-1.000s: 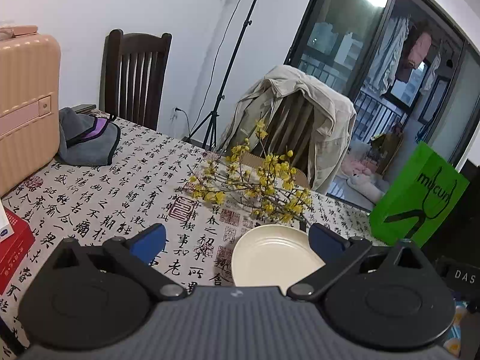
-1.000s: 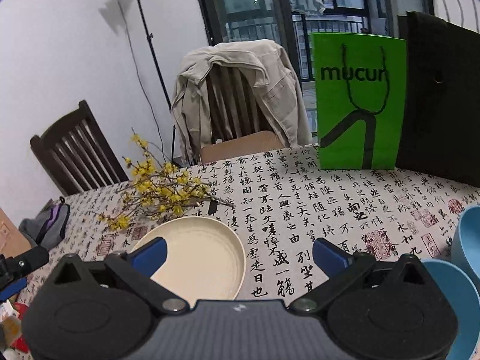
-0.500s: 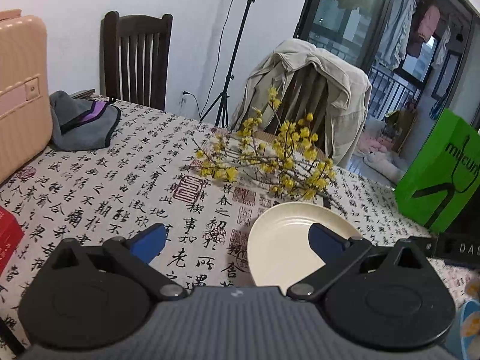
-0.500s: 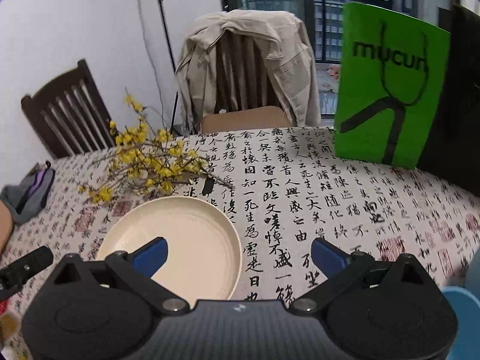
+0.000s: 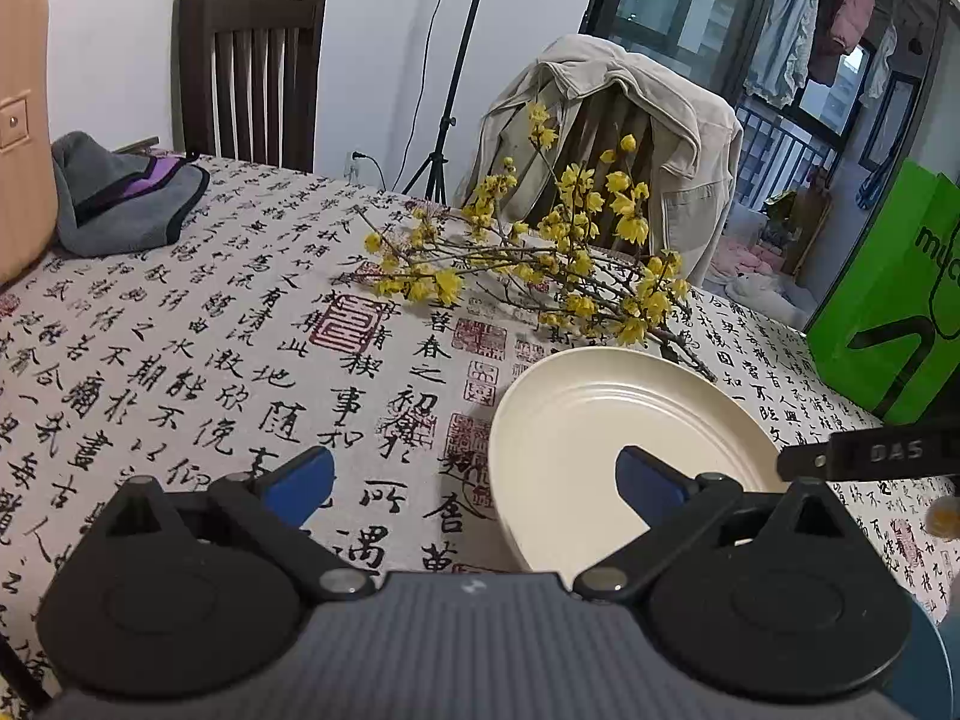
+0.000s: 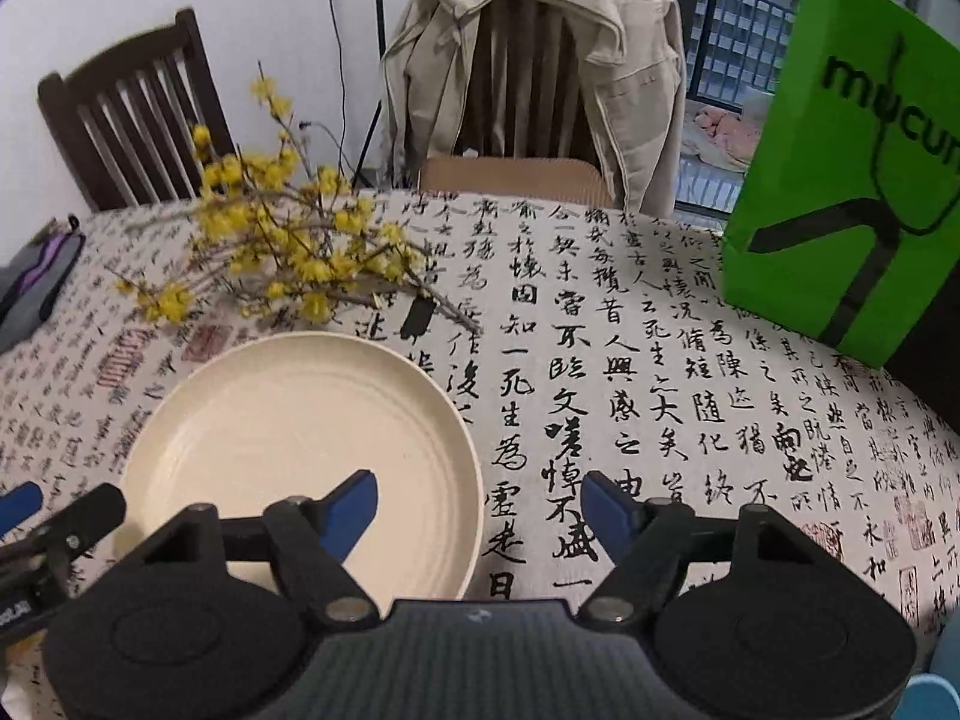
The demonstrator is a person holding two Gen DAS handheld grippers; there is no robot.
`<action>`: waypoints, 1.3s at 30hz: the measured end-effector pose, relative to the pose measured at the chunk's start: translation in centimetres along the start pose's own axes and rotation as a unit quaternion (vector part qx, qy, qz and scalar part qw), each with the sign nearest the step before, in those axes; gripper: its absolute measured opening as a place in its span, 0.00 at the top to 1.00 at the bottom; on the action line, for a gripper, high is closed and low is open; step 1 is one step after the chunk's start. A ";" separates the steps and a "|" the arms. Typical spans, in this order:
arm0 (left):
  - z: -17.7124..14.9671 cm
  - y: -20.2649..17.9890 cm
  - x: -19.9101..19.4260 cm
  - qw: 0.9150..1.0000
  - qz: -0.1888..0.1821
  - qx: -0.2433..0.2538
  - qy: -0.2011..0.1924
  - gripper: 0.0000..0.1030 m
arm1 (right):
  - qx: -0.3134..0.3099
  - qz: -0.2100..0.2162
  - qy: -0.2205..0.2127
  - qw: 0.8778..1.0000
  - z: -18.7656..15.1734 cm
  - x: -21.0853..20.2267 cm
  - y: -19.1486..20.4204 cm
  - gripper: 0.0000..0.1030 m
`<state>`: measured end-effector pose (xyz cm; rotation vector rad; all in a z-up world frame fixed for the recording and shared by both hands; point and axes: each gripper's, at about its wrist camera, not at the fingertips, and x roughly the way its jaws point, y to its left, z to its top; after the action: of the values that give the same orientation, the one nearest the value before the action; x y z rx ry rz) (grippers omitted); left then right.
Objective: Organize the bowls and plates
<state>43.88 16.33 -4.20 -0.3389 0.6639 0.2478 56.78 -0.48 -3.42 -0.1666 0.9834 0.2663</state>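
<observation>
Both grippers bracket one cream plate [image 6: 300, 438] that lies flat on the calligraphy tablecloth [image 5: 240, 324]; the right gripper [image 6: 480, 501] has its jaws spread wide, its left blue finger over the plate's floor at about 5 o'clock and its right finger out over bare cloth, so the rim runs between them; the left gripper [image 5: 474, 477] is likewise spread and empty, its right finger above the plate's left part, its left finger over the cloth. Neither looks to be touching the plate, though height above it is hard to judge through the fisheye.

Likely risks from here: a shallow, smooth rim may slip out of a pinch made at a slant, tipping the plate back onto the table; if both grippers close on the same plate from opposite sides they may pull against each other; a finger driven down outside the rim could snag and drag the cloth; the yellow flower branches [image 6: 282, 252] lie just beside the plate's far edge at 12 o'clock, so sliding or lifting it forward could catch the twigs; the green bag [image 6: 852, 180] at 2 o'clock stands well apart.
</observation>
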 end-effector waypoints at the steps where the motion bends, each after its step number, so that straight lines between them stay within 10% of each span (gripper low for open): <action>1: -0.1 0.0 0.1 1.000 -0.001 0.000 0.002 0.04 | -0.002 -0.001 0.005 1.000 0.1 0.3 0.1 0.43; 39: -1.0 0.8 3.2 0.996 -0.058 -0.038 0.053 0.89 | -0.048 -0.005 0.039 0.998 -0.4 3.4 1.6 0.79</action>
<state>45.48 17.00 -7.19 -0.4638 0.7390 0.1456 57.81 1.47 -6.52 -0.2711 1.0473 0.2998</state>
